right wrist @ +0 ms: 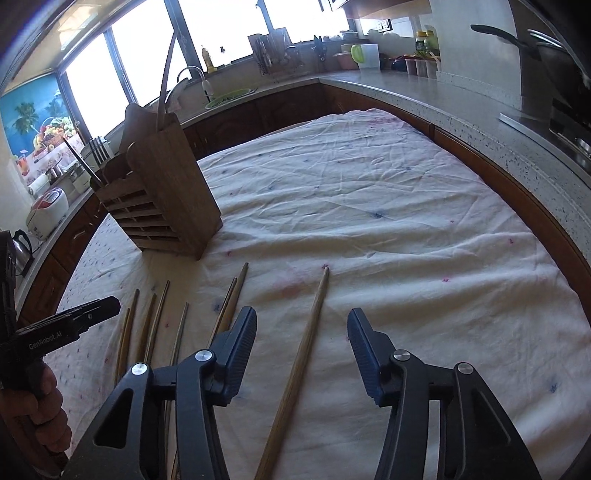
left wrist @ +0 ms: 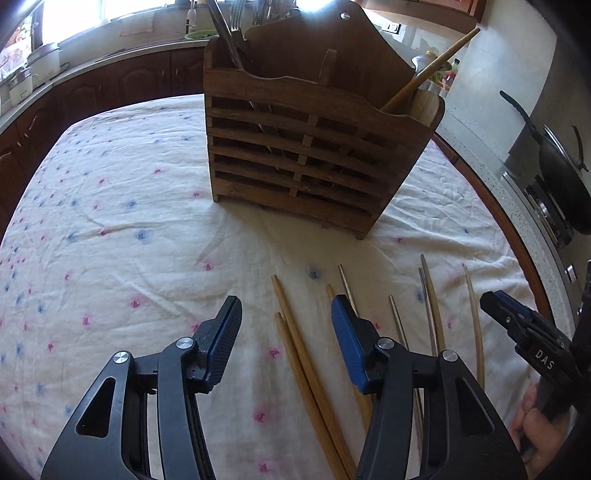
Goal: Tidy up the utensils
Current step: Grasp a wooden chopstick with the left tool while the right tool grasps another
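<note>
— On the bench (right wrist: 388,192), what is the right wrist view giving us that the left one is not?

— It is showing the solid side wall of the wooden caddy (right wrist: 162,192) and one long chopstick (right wrist: 299,369) lying apart from the rest, between the spread fingers of the right gripper (right wrist: 302,332), which is gaping wide and gripping nothing.

— And the left wrist view?

— That one is facing the caddy's slatted front, with forks (left wrist: 236,22) standing in its left compartment and a wooden handle (left wrist: 428,70) leaning out of its right one. Loose chopsticks (left wrist: 299,354) are lying on the flowered cloth (left wrist: 110,221) near the caddy; two are passing between the fingers of the left gripper (left wrist: 286,314), which is also standing wide open and empty.

— Any writing?

— "DAS" is showing on the right gripper's body in the left view, and "GenRobot.AI" on the left gripper's body in the right view.
</note>
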{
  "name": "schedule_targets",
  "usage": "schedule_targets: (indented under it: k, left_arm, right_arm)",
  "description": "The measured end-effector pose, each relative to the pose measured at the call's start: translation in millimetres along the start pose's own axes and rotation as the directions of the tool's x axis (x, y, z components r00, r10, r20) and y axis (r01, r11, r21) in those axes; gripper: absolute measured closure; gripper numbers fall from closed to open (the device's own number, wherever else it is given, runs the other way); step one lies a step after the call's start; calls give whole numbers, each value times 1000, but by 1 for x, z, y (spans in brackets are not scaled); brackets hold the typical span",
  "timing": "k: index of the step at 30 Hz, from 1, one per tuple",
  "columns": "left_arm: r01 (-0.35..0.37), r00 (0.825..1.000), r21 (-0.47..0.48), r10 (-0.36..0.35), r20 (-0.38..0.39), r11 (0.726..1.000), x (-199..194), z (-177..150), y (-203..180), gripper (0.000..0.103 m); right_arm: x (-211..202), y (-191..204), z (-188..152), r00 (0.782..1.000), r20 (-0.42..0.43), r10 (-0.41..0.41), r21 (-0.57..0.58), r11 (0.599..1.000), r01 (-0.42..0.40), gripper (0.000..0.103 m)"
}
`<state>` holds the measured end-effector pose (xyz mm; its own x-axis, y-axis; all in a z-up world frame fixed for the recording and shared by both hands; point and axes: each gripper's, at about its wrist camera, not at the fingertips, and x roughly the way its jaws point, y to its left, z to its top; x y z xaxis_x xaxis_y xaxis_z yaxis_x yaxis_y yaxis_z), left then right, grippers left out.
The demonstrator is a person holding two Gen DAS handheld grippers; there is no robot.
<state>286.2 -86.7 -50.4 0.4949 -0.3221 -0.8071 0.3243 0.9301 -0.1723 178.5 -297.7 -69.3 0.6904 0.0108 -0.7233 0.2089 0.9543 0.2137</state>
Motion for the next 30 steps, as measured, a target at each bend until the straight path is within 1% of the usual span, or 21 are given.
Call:
schedule_targets:
  k: [1, 3, 4, 5, 6, 7, 8, 10, 12, 14, 16, 18, 21, 26, 30]
  left_arm:
    - [-4, 1000, 8, 4, -9, 1000, 4, 2, -1, 58]
    - [-7, 999, 26, 8, -39, 1000, 13, 6, -4, 69]
    - [-8, 998, 38, 10, -58, 999, 18, 7, -5, 72]
    - [-13, 997, 49, 16, -76, 999, 23, 7, -7, 77]
    - [-21, 996, 60, 26, -85, 998, 26, 7, -9, 79]
    - [-32, 997, 79, 38, -72, 996, 26, 6, -11, 79]
    - [-41, 996, 93, 48, -72, 995, 27, 7, -14, 79]
    - [-52, 996, 104, 59, -66, 993, 28, 7, -17, 84]
    - [-57, 996, 108, 64, -60, 992, 30, 9, -19, 94]
    - [-47, 997, 107, 53, -59, 993, 31, 11, -18, 95]
    - [-32, 998, 102, 38, -59, 994, 31, 11, -17, 95]
    - [-8, 998, 89, 13, -58, 996, 28, 11, -14, 96]
    - [22, 999, 70, -19, -32, 997, 13, 9, -8, 97]
    - [92, 995, 39, -93, 40, 995, -32, 7, 6, 98]
    - [123, 987, 40, -126, 104, 992, -71, 5, 14, 98]
  right_arm:
    - [3, 0, 2, 1000, -5, -6, -4, 1000, 6, 54]
    - [10, 0, 5, 1000, -21, -20, -16, 1000, 19, 56]
    - [14, 1, 7, 999, -31, -26, -22, 999, 25, 58]
    - [18, 0, 8, 999, -41, -33, -28, 999, 32, 60]
    - [23, 1, 9, 998, -53, -40, -36, 999, 39, 61]
    - [28, 2, 9, 997, -66, -48, -45, 998, 45, 65]
    - [33, 3, 9, 995, -80, -56, -54, 997, 52, 65]
    - [36, 9, 9, 993, -71, -91, -99, 992, 83, 65]
    - [39, 14, 10, 991, -67, -115, -130, 986, 105, 69]
    - [41, 17, 10, 988, -59, -140, -155, 979, 129, 86]
    - [42, 18, 11, 989, -57, -138, -158, 979, 127, 94]
    - [41, 18, 12, 990, -56, -129, -153, 981, 119, 95]
    - [36, 14, 12, 995, -58, -85, -114, 990, 78, 97]
    - [9, 17, 16, 1000, -9, -6, -71, 997, 5, 98]
    - [-19, 22, 22, 998, 42, 46, -57, 997, -44, 98]
